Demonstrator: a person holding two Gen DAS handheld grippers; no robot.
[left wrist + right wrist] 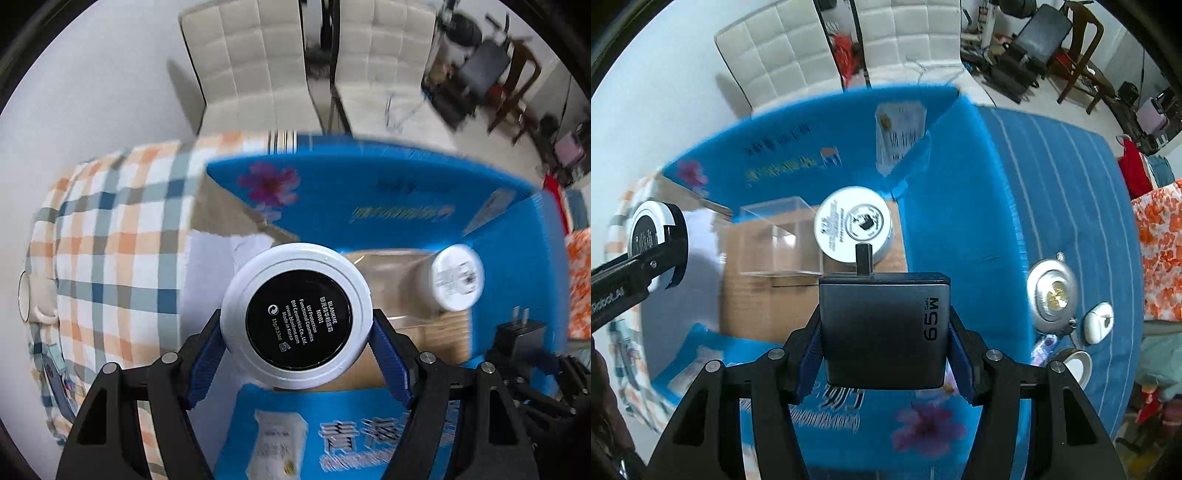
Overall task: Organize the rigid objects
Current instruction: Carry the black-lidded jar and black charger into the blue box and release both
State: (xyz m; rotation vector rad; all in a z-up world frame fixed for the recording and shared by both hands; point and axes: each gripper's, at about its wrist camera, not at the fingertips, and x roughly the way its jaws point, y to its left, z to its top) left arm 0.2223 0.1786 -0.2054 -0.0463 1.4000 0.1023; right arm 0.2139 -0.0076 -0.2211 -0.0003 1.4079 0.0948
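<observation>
My left gripper (297, 341) is shut on a round white cosmetic compact (295, 314) with a black label, held over the near left edge of an open blue cardboard box (369, 192). My right gripper (884, 339) is shut on a dark grey 65W charger (882, 328), prongs pointing forward, above the same blue box (942, 229). Inside the box lie a white jar (854, 229) and a clear plastic case (779, 236) on the brown bottom. The white jar (458, 277) shows at the right in the left wrist view, as does the charger (517, 332).
The box stands on a bed with a checked cloth (110, 236) at left and a blue striped sheet (1071, 206) at right. On the sheet lie a silver spotlight fitting (1052, 291), a small white case (1099, 321) and a tape roll (1076, 365). White padded chairs (255, 62) stand behind.
</observation>
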